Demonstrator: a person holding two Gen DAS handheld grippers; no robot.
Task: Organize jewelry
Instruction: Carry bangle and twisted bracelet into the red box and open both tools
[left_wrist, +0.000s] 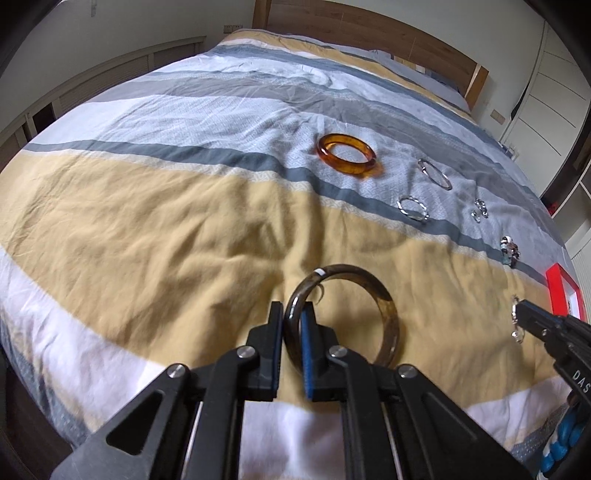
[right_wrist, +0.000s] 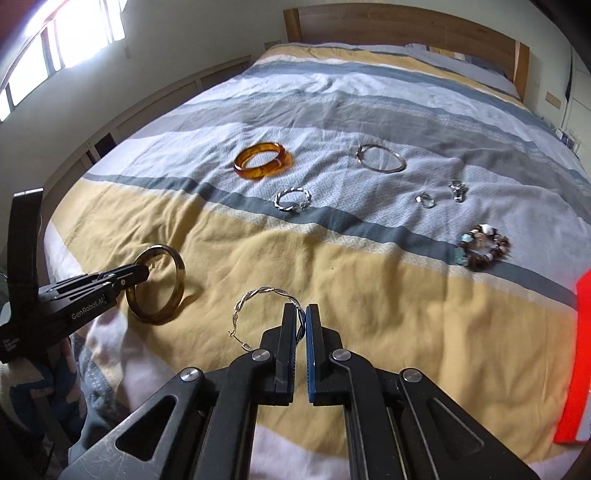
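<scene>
Jewelry lies spread over a striped bed cover (right_wrist: 332, 266), nine pieces that I can count. Two are held. A dark brown bangle (left_wrist: 384, 306) stands between the pads of the left gripper (left_wrist: 293, 314), whose jaws are clamped on its near left rim; it hangs above the yellow stripe. A twisted silver hoop (right_wrist: 266, 291) is pinched at its right end by the right gripper (right_wrist: 301, 317), jaws closed tight on the wire, the rest of the hoop reaching out to the left.

Seven pieces rest on the cover farther off. One amber bangle (right_wrist: 263, 161) lies on the pale blue band, far and slightly left. One thin silver bangle (right_wrist: 380, 158) lies to its right. One twisted silver ring (right_wrist: 292, 199) sits nearer, at the edge of the dark stripe. Two small silver pieces (right_wrist: 424, 199) and (right_wrist: 458, 190), too small to tell apart, sit farther right. One beaded bracelet (right_wrist: 484, 246) lies on the dark stripe at the right. A red box (left_wrist: 563, 295) sits at the far right edge.
</scene>
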